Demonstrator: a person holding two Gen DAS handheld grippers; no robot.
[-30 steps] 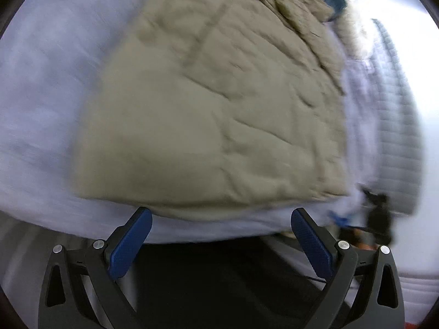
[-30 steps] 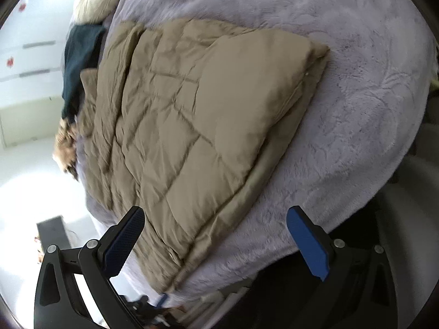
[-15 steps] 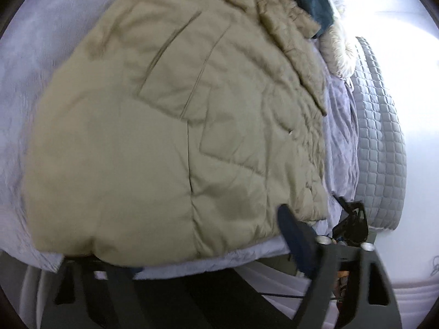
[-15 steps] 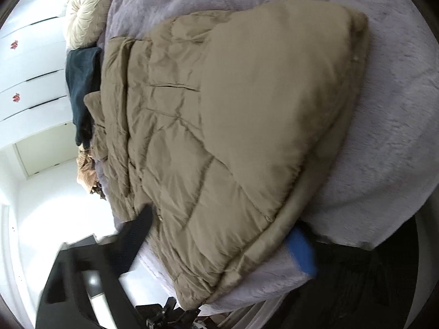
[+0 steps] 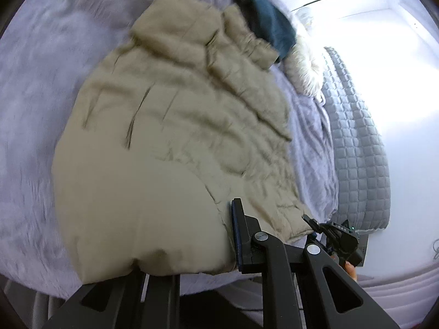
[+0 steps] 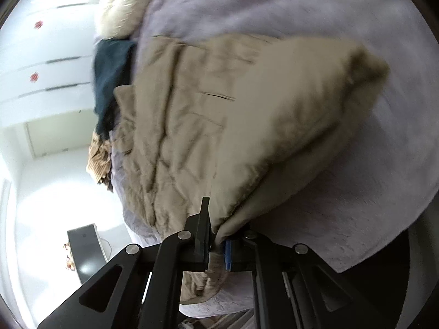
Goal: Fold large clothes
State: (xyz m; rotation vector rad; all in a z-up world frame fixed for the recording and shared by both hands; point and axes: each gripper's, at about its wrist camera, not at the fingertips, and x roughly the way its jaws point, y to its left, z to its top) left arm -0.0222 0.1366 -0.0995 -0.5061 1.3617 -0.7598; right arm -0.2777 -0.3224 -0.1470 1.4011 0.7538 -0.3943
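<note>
A large beige quilted jacket (image 5: 170, 142) lies on a lavender fleece blanket (image 5: 35, 87) on a bed. It also shows in the right wrist view (image 6: 247, 115), folded over on itself. My left gripper (image 5: 189, 257) is closed on the jacket's near hem; the fabric covers the left finger, the right blue pad (image 5: 236, 235) presses its side. My right gripper (image 6: 216, 244) is shut on the jacket's near corner, with fabric pinched between the jaws and hanging below.
A dark teal garment (image 5: 269, 27) and a cream furry cushion (image 5: 304, 65) lie beyond the jacket. A grey quilted cover (image 5: 356, 142) hangs off the bed's right side. The blanket edge (image 6: 356, 219) is close below. A dark box (image 6: 85, 246) stands on the white floor.
Both grippers moved forward from open and clear of the bed onto the jacket's near edge and closed on it. The fabric there has bunched and lifted.
</note>
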